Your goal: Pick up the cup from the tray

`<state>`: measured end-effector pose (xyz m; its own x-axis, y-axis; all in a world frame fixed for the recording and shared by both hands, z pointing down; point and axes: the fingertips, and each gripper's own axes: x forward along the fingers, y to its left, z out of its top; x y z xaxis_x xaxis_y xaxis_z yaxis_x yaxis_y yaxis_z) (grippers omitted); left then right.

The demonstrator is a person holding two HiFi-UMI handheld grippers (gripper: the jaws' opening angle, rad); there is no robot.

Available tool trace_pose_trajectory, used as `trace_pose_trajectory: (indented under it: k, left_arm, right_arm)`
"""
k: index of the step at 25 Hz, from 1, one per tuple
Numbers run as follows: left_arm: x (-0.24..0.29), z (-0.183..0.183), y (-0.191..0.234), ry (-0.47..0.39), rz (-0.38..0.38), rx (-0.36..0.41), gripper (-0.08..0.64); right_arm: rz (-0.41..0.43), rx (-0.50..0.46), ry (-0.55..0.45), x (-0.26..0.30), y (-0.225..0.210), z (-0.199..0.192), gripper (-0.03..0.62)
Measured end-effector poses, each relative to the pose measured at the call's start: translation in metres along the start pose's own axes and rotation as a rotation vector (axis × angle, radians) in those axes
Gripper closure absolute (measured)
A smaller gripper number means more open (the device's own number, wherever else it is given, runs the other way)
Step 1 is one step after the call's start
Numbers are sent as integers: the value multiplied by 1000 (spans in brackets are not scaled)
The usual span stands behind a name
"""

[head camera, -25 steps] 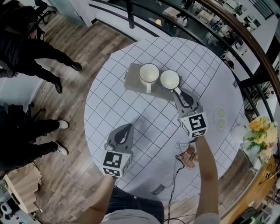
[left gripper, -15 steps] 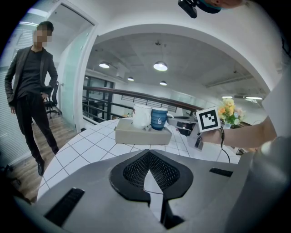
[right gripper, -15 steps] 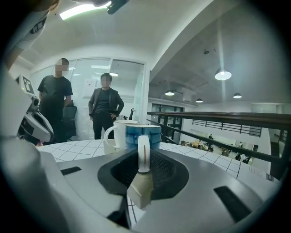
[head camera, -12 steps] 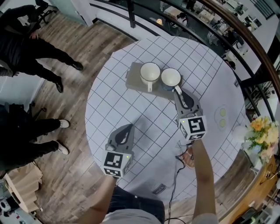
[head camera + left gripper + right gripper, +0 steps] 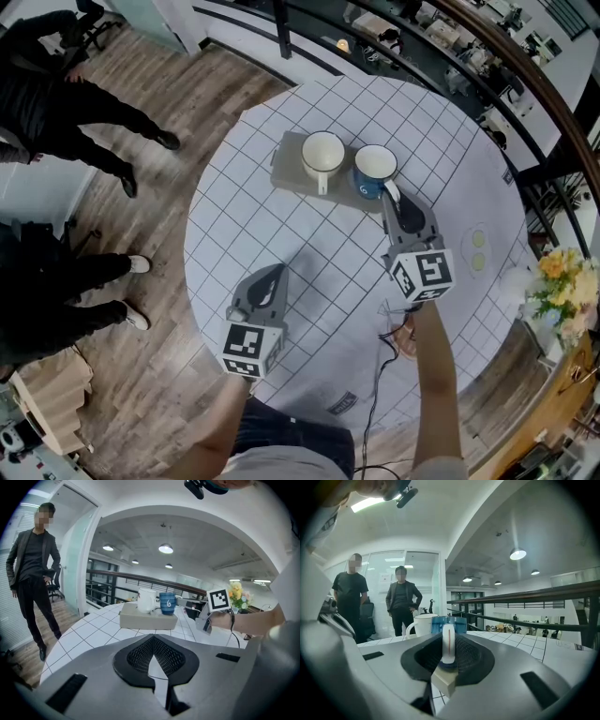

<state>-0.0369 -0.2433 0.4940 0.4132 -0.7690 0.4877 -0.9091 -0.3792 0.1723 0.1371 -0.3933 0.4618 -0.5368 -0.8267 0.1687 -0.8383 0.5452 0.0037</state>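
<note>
Pinching the blue cup (image 5: 375, 167) by its handle, the right claw (image 5: 393, 197) can lift it off the tray (image 5: 284, 172); the left claw (image 5: 271, 276) is pressed together.

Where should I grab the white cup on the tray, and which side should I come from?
Grip the white cup by its handle, coming in from the person's side. The handle juts out toward the near edge of the tray, so it is open to a hand-held gripper. The blue cup sits close on the right, so that side is probably too tight.
</note>
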Motion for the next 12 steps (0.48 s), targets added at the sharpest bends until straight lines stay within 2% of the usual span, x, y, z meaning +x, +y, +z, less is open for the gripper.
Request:
trace_pose_trajectory:
  k: [6, 12]
  left_arm:
    - [-1, 1, -4, -2, 0, 5, 552]
    - [0, 12, -16, -41, -31, 16, 552]
  right_arm:
    - [-17, 40, -10, -20, -7, 7, 538]
    - [-88, 135, -36, -62, -24, 6, 540]
